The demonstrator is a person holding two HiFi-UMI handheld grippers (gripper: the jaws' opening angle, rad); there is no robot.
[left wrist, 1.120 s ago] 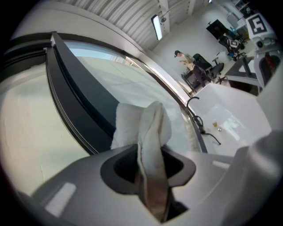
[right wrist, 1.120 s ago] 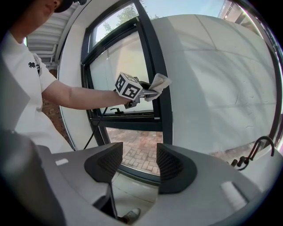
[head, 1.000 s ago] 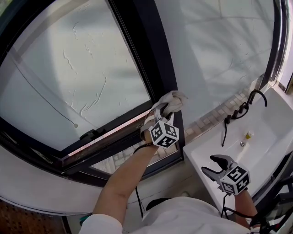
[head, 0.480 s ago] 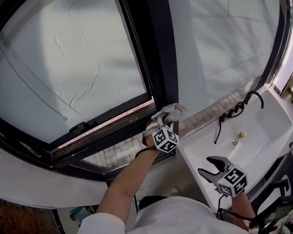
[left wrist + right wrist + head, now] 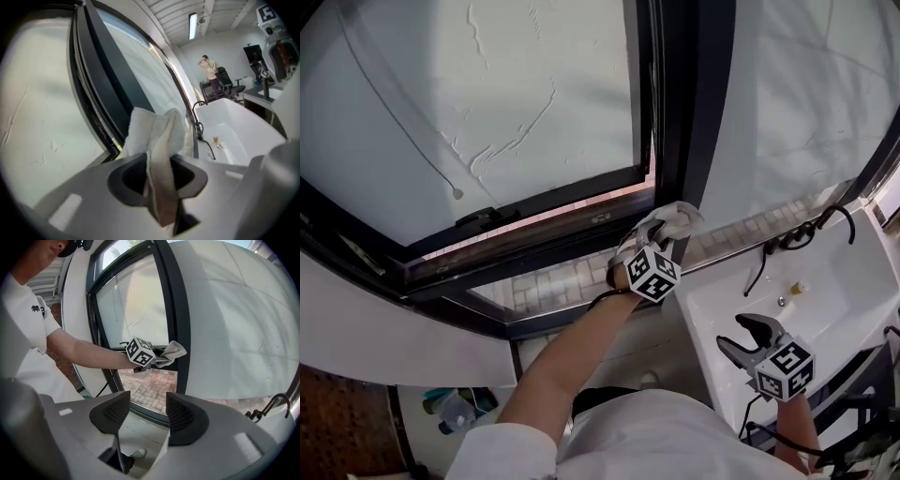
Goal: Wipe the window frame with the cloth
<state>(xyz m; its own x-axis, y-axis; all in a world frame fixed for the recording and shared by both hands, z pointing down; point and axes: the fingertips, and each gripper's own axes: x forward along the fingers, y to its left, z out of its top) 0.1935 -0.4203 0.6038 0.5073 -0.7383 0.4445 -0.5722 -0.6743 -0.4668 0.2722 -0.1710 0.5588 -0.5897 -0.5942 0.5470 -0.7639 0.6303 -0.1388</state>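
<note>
My left gripper (image 5: 661,242) is shut on a white cloth (image 5: 673,221). The cloth presses against the dark vertical bar of the window frame (image 5: 684,103), near the frame's lower right corner. In the left gripper view the cloth (image 5: 157,140) bulges out between the jaws, touching the dark frame (image 5: 101,93). The right gripper (image 5: 748,336) hangs open and empty low at the right, above the white sink (image 5: 844,281). From the right gripper view I see the left gripper (image 5: 157,358) with the cloth (image 5: 174,351) on the frame (image 5: 176,310).
A black faucet (image 5: 825,220) and hose stand at the sink's back edge. The open lower sash (image 5: 534,244) shows brick paving (image 5: 572,281) beyond. A white wall panel (image 5: 797,103) lies right of the frame. A person stands far off (image 5: 209,70).
The left gripper with the cloth has slid a little down the vertical bar toward the corner. My head view has swung, so the frame looks more upright. The right gripper stays put.
</note>
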